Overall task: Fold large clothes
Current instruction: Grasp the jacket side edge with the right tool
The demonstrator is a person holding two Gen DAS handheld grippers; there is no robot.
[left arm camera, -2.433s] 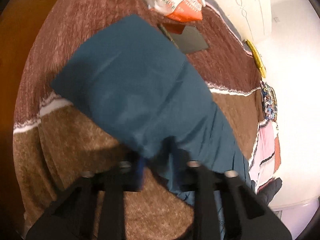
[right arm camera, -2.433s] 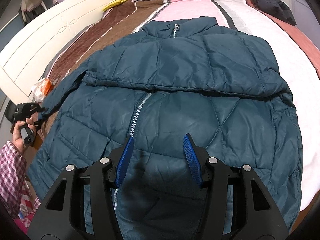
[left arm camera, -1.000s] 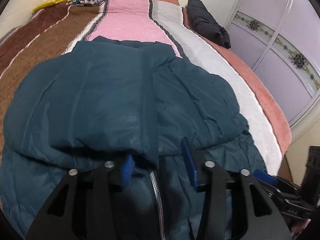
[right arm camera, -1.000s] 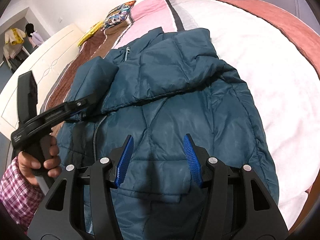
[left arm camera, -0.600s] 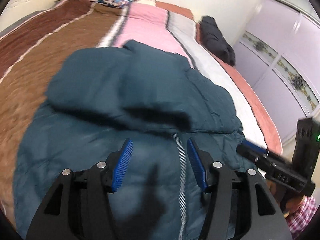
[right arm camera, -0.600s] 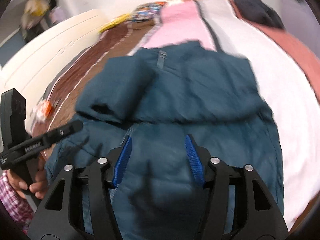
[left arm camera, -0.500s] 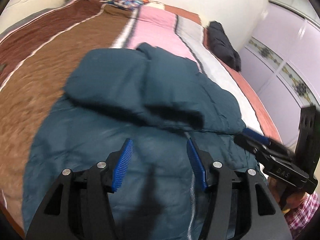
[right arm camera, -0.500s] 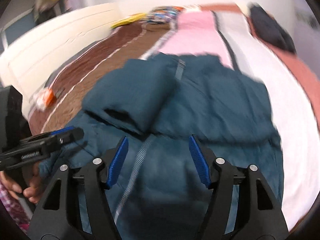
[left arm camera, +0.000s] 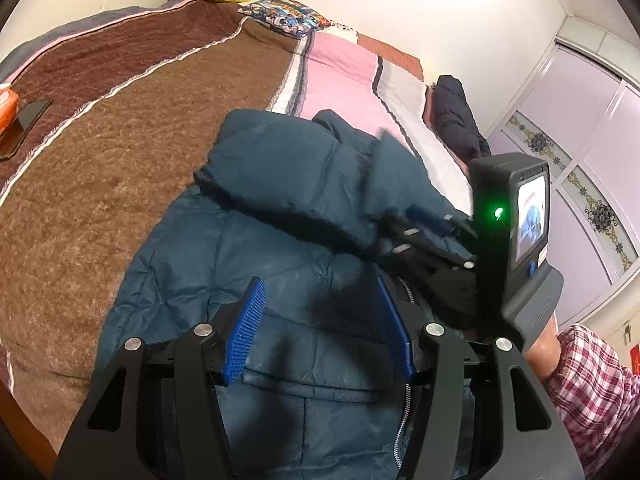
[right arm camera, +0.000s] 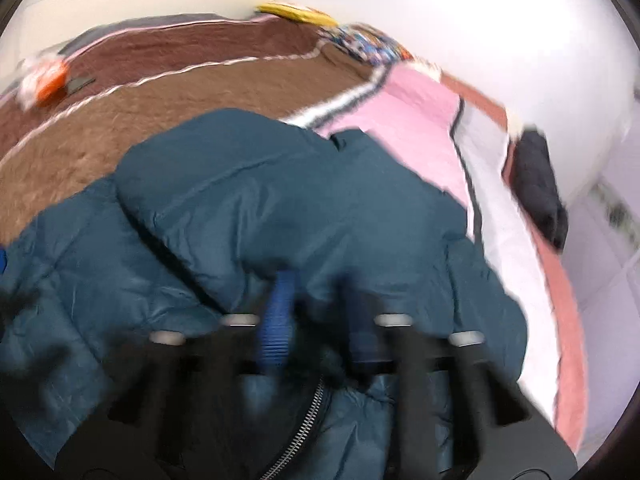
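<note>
Right tool clamped on teal jacket sleeve, left tool open, empty; no legible writing.

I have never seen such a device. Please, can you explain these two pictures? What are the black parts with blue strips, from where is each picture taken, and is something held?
A person holds one hand-operated gripper in each hand, and each carries a wide-angle camera looking along its two fingers. One picture is the left gripper's view, the other the right gripper's. The blue strips are the finger pads. A dark teal puffer jacket lies zipper up on a striped bed blanket, with a phone and a dark garment farther off. The left gripper is open and holds nothing. The right one is shut at a folded-in sleeve. The blur hides whether it pinches fabric.
</note>
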